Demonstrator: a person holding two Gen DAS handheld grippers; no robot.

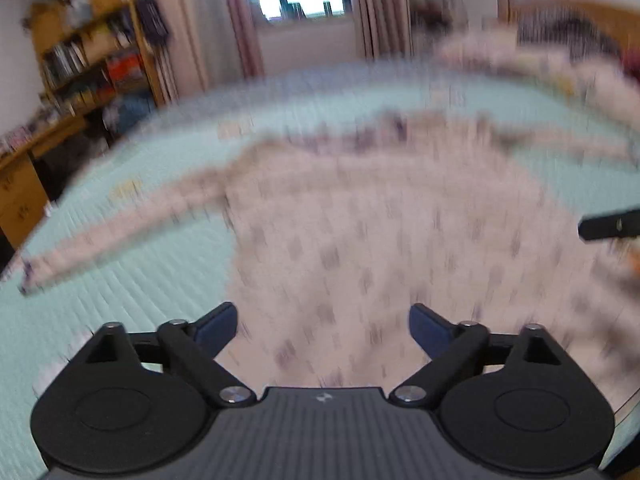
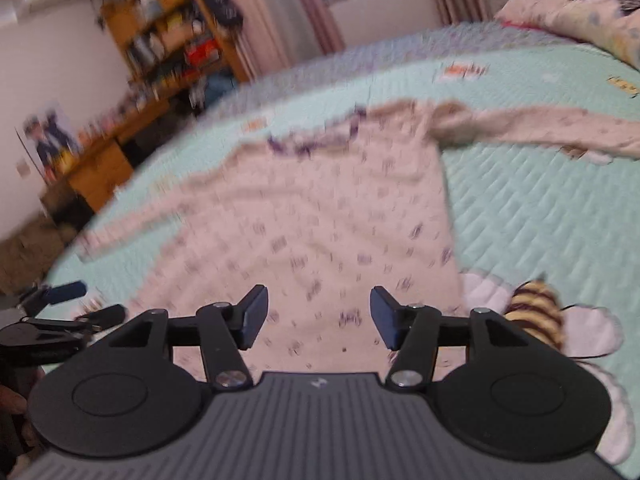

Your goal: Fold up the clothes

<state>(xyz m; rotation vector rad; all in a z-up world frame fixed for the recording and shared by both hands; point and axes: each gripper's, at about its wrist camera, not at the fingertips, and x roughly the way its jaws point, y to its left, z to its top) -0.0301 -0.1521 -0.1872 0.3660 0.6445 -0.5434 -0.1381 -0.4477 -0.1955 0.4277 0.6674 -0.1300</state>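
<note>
Shirt: a pink long-sleeved shirt (image 2: 320, 208) with small dark print is lying flat on the pale green bedspread (image 2: 540, 208), both sleeves spreading outward, purple-trimmed collar pointing to the far side.
Left gripper: the left gripper (image 1: 323, 326) is hovering over the shirt's lower part, jaws standing wide apart, gripping nothing.
Right gripper: the right gripper (image 2: 319, 316) is hovering over the hem near the shirt's right edge, jaws likewise gaping, empty.
Nearby: a striped bee plush toy (image 2: 536, 316) is lying just beside the hem.
Surroundings: a bookshelf (image 2: 172, 40) is standing past the bed, pillows (image 2: 568, 16) are sitting at its head; both views are blurring.
</note>
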